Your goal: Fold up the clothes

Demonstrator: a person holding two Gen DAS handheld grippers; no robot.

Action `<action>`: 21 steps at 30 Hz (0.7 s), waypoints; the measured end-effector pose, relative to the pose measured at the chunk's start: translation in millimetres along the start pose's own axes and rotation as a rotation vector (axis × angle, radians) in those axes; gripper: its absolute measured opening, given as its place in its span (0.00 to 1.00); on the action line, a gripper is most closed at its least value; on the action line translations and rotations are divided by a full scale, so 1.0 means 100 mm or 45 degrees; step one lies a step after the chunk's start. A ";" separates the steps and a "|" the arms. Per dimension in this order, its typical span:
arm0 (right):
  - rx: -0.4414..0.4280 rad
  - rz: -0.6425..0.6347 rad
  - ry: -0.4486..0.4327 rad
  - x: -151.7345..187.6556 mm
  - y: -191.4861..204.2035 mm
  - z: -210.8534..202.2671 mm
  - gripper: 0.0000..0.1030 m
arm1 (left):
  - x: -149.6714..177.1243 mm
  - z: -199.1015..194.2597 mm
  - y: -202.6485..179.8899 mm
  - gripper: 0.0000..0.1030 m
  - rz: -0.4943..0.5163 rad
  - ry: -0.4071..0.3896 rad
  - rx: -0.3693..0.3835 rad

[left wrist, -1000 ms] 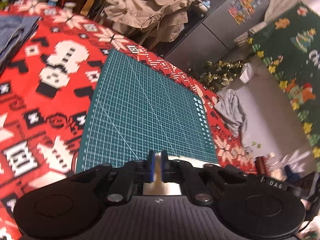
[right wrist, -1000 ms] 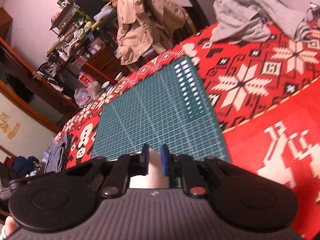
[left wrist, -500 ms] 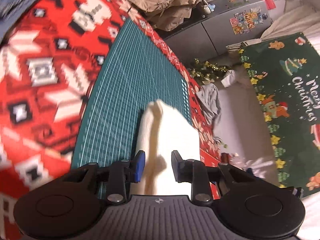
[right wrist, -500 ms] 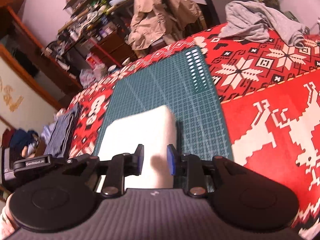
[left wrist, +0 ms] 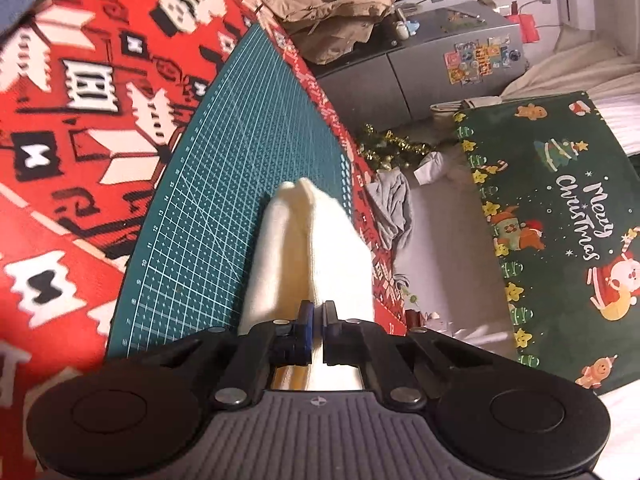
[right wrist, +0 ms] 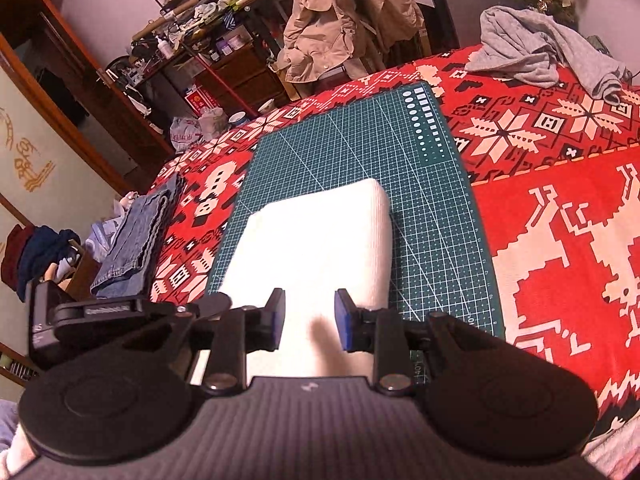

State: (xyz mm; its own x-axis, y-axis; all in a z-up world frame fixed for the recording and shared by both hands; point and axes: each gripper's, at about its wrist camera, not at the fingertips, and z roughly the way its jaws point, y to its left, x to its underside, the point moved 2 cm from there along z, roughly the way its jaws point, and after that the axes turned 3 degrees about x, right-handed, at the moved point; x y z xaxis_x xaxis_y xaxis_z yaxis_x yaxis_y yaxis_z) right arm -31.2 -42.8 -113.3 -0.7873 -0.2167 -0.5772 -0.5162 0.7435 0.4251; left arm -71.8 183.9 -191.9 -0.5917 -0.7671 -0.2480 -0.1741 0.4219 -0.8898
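Observation:
A folded white cloth point(right wrist: 316, 232) lies on the green cutting mat point(right wrist: 360, 148), near its front edge. In the left wrist view the white cloth point(left wrist: 320, 240) is bunched into a ridge, and my left gripper point(left wrist: 316, 312) is shut on its near end. The green mat point(left wrist: 240, 160) runs away behind it. My right gripper point(right wrist: 310, 308) hangs just above the cloth's near edge. Its jaws stand apart and the pads press on nothing.
A red patterned blanket point(right wrist: 560, 240) covers the table. Folded jeans point(right wrist: 136, 240) lie at the left edge and a crumpled grey garment point(right wrist: 540, 48) at the far right. A beige coat point(right wrist: 340, 28) hangs behind the table. A green Christmas rug point(left wrist: 560, 220) lies on the floor.
A second ago both grippers stood nearly shut over the bare mat. The white cloth has come into view; the left jaws opened around it and then shut on it, and the right jaws opened.

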 end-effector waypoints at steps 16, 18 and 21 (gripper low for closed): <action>-0.084 -0.175 0.106 0.23 0.32 0.05 0.29 | 0.18 -0.13 0.15 0.17 -0.065 0.093 0.023; -0.090 -0.157 0.119 0.26 0.29 0.06 0.29 | 0.22 -0.13 0.18 0.17 -0.085 0.102 0.049; -0.097 -0.140 0.133 0.29 0.25 0.06 0.29 | 0.25 -0.13 0.19 0.16 -0.103 0.131 0.070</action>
State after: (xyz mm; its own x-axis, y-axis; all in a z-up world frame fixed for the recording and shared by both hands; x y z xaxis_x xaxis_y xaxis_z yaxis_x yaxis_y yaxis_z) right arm -64.8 -26.1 -123.4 -0.7535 -0.3615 -0.5491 -0.6220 0.6624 0.4175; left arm -100.0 179.3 -210.4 -0.6556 -0.7427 -0.1365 -0.1828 0.3315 -0.9256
